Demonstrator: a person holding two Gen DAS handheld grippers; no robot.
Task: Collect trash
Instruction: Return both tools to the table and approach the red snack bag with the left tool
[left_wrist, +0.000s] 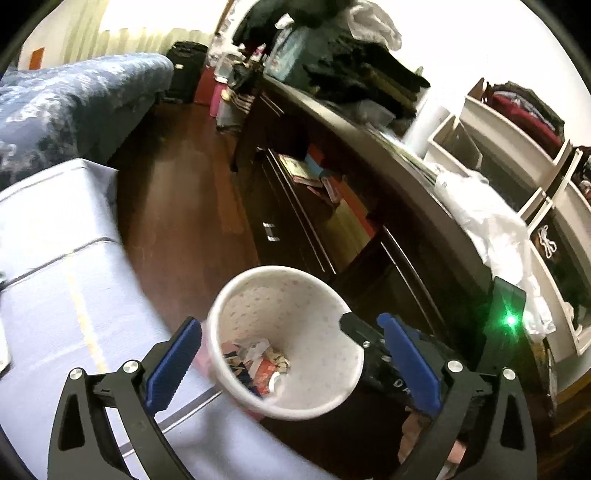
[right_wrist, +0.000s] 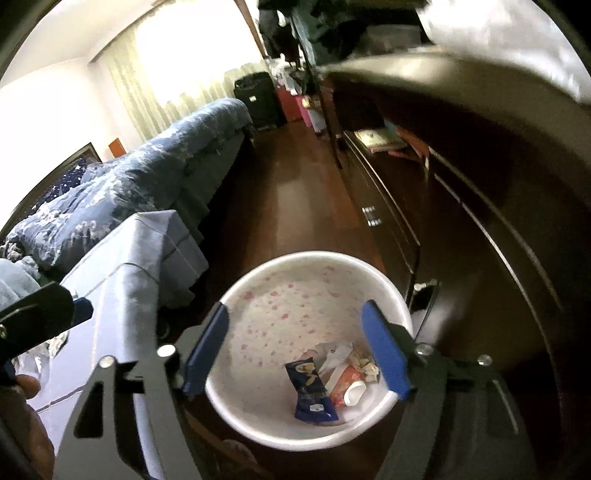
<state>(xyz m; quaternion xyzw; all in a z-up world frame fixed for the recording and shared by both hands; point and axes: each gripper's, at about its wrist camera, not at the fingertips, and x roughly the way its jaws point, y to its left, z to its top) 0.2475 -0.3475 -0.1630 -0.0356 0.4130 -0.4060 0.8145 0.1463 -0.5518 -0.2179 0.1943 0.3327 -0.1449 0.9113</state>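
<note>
A white bin (left_wrist: 258, 295) with pink specks stands on the wooden floor. At its bottom lies a heap of trash (left_wrist: 258, 363). The right wrist view shows the bin (right_wrist: 317, 255) from above, with a blue wrapper (right_wrist: 310, 387), a red and white packet (right_wrist: 345, 382) and crumpled paper (right_wrist: 365, 362) inside. My left gripper (left_wrist: 288, 321) hangs open over the bin's mouth, nothing between its blue pads. My right gripper (right_wrist: 295, 308) is open above the bin too, and empty. The left gripper's black body (right_wrist: 37, 314) shows at the left edge of the right wrist view.
A pale blue covered bench (left_wrist: 55, 258) is left of the bin, and a bed with a blue floral duvet (right_wrist: 129, 177) lies beyond it. A dark wooden dresser (left_wrist: 332, 229) runs along the right. White cloth (left_wrist: 487, 221) drapes its top. White shelves (left_wrist: 517, 155) stand further right.
</note>
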